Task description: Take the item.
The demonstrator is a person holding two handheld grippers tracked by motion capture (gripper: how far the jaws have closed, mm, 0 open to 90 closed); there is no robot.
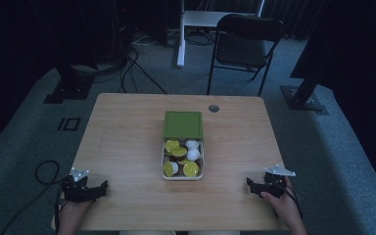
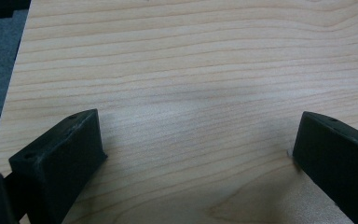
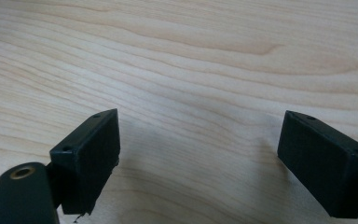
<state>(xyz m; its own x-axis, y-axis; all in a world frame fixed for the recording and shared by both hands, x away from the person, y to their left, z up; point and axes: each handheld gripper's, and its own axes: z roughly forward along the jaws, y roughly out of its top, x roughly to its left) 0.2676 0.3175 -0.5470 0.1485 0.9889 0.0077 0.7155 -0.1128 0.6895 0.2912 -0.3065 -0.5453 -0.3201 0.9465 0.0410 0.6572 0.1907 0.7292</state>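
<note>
Wood surface: the table is pale, grained board; both gripper views look along black jaws onto bare grain.
Box: a small white box sits at the middle of the table, well apart from both grippers and roughly midway between them.
Lid: a green lid lies or stands at the far edge of the box, touching it; whether it is hinged or loose cannot be told.
Contents: round yellow-green pieces and a few white ones, with something darker between them; too small to name. The box looks close to full.
Left gripper: at the near left corner of the table, held in a hand, low over the wood. Jaws stand wide apart with nothing between them.
Right gripper: at the near right edge, held in a hand, low over the wood. Jaws likewise wide apart and empty.
Step in hand: judged as the start position; neither gripper has approached the box, and nothing has been lifted.
Next move: likely a reach inward and forward to the box by one gripper, either for a piece inside or for the lid. The pieces are small and packed close, so the jaws would need to narrow and come down on a single piece without nudging its neighbours.
Risk: the light box may slide if pushed from one side; the other gripper may need to steady it.
</note>
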